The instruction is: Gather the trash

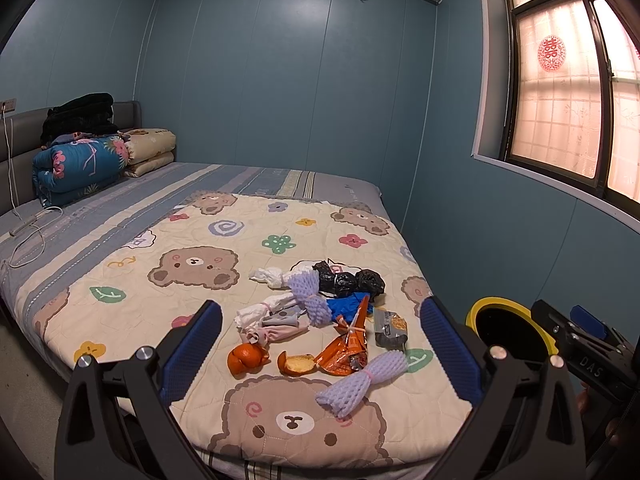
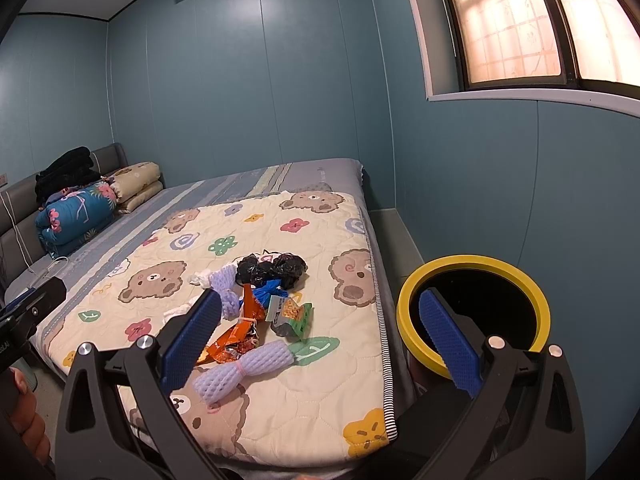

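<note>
A pile of trash lies on the bear-print quilt [image 1: 192,300]: purple foam fruit nets [image 1: 362,380] [image 2: 244,368], orange snack wrappers [image 1: 346,346] [image 2: 236,340], orange peel [image 1: 246,356], black bags [image 1: 352,280] [image 2: 272,268], a blue bag [image 1: 348,304], white tissues [image 1: 270,276] and a grey-green packet [image 1: 390,328] [image 2: 290,314]. A yellow-rimmed black bin [image 1: 508,330] [image 2: 476,312] stands beside the bed's right edge. My left gripper [image 1: 320,348] is open and empty, above the pile's near side. My right gripper [image 2: 320,340] is open and empty, between pile and bin.
Folded quilts [image 1: 80,164] and black clothes [image 1: 78,114] are stacked at the headboard. A white cable [image 1: 32,228] lies on the striped sheet. Blue wall and a window [image 1: 560,92] are on the right. A narrow floor strip [image 2: 392,236] runs between bed and wall.
</note>
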Available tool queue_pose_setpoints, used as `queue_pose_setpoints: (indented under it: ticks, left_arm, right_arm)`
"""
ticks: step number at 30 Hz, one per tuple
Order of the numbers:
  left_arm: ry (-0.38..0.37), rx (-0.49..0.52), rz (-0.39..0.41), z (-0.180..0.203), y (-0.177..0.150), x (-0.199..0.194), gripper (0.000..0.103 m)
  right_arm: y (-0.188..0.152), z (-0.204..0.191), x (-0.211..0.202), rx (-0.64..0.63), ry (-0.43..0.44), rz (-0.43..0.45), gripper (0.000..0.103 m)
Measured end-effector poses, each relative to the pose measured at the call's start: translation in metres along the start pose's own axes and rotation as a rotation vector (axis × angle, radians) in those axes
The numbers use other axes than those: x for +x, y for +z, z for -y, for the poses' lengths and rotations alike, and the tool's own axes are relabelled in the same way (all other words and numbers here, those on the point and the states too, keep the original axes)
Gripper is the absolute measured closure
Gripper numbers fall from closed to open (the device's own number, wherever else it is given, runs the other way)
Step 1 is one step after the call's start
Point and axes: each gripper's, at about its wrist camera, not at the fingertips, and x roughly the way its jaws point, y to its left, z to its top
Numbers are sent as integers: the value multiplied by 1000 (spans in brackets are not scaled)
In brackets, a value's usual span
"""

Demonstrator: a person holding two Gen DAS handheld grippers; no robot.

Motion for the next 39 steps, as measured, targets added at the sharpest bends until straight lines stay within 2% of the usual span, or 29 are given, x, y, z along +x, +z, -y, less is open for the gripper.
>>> queue_pose_setpoints:
  ticks: [9, 18, 39]
  left_arm:
    - [0, 0, 1, 0, 0, 0, 7]
    - [0, -2, -3, 3, 0, -1, 7]
    - [2, -20, -23, -2, -7, 8, 7]
  right_arm:
    - [1, 0, 0, 1, 0, -2, 8]
    - [-13, -2, 5, 5, -3, -6, 8]
    - [-9, -1, 11, 8, -23, 2, 8]
